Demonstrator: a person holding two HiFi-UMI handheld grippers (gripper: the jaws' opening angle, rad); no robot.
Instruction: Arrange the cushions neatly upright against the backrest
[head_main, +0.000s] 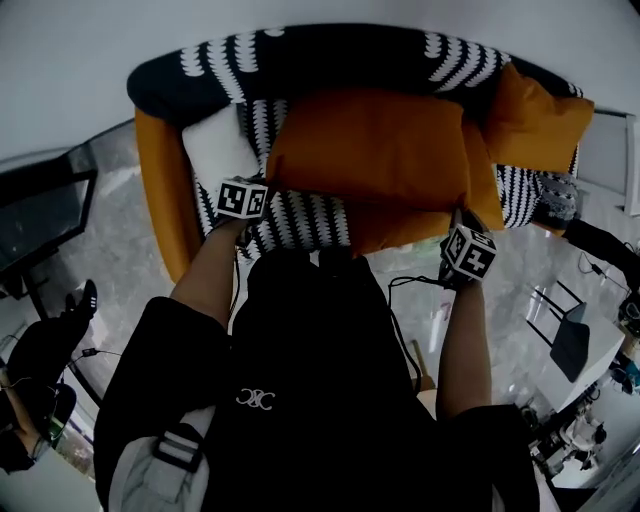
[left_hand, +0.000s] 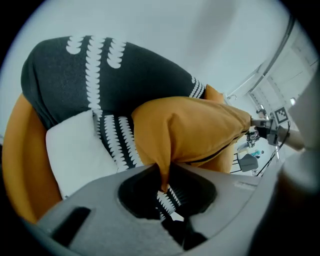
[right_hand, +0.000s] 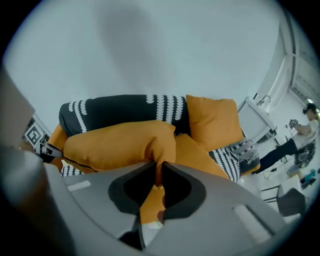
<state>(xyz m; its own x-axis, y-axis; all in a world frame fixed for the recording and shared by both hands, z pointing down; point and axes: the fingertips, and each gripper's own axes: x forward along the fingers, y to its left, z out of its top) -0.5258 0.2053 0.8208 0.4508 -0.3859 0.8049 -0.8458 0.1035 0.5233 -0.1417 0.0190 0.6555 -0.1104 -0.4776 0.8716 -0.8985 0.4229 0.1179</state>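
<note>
Cushion (head_main: 370, 150), orange, pinched at 2 corners by left claw (left_hand: 164, 184) and right claw (right_hand: 156, 179).

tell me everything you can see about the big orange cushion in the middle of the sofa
The big orange cushion is plump, soft-looking mustard fabric with a dark seam line along one edge. It stretches sideways across the sofa, in front of the backrest. The left gripper pinches one near corner and the right gripper the other, bunching the cloth at both.
</note>
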